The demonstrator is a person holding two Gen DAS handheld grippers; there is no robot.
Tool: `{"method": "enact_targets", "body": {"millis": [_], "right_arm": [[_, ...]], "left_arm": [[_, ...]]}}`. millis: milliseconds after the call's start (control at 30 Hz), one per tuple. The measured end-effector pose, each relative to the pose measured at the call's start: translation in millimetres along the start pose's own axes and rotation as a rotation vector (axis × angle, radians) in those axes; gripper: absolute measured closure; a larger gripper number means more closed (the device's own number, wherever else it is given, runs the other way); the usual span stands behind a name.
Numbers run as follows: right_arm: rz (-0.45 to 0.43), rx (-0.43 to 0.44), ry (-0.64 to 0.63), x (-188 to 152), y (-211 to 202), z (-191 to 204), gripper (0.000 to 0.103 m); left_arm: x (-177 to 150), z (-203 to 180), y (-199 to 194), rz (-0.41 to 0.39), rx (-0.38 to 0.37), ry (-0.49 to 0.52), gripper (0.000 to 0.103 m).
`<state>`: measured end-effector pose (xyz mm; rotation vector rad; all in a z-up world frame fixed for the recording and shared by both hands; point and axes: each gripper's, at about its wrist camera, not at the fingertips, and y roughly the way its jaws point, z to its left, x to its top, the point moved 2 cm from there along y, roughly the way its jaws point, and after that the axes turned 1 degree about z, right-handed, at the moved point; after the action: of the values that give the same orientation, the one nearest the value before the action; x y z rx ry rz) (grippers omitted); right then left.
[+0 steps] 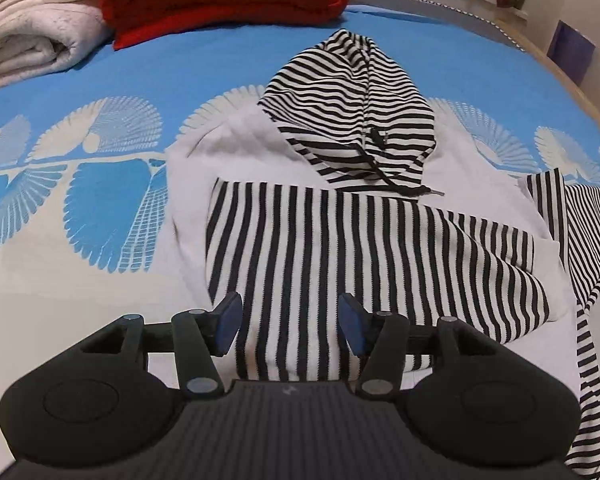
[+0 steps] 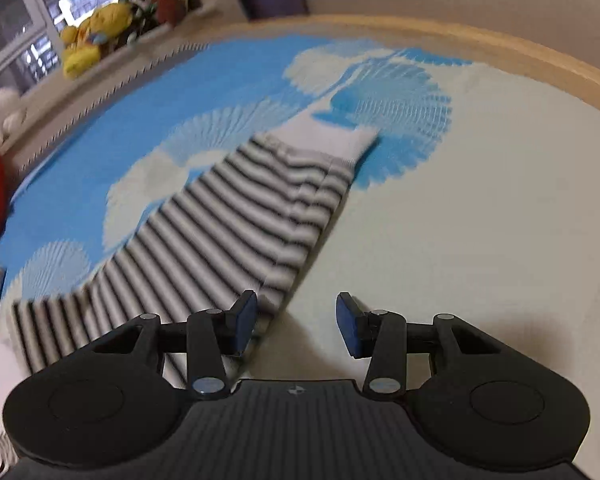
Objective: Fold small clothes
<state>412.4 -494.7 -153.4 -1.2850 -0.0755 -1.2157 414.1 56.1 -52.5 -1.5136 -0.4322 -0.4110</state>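
Below the open left claw (image 1: 288, 326), hoodie (image 1: 340, 216)

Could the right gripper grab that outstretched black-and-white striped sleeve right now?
Probably yes: the right gripper is open, the striped sleeve lies flat on the blue-and-white bedspread just ahead, and nothing covers it.

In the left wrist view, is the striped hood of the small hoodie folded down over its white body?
No, the black-and-white striped hood lies flat and extended upward on the blue patterned bedsheet, beyond the white body.
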Motion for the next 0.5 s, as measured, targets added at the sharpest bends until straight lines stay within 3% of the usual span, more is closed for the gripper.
{"method": "enact_targets", "body": {"millis": [400,433,500], "right_arm": [[-0.127,-0.032,0.020,29.7,38.7,-3.7,0.057],[-0.135,-0.045,0.011,29.3,39.1,-0.8,0.060],[-0.143,-0.065,0.004,28.9,39.1,3.5,0.081]], "left_arm": [[1.3,16.8,9.0,0.020,0.029,0.004,0.045],[1.3,20.5,9.0,0.022,0.034,-0.002,0.045],[2.1,28.2,7.6,0.021,0.039,-0.018,0.045]]}}
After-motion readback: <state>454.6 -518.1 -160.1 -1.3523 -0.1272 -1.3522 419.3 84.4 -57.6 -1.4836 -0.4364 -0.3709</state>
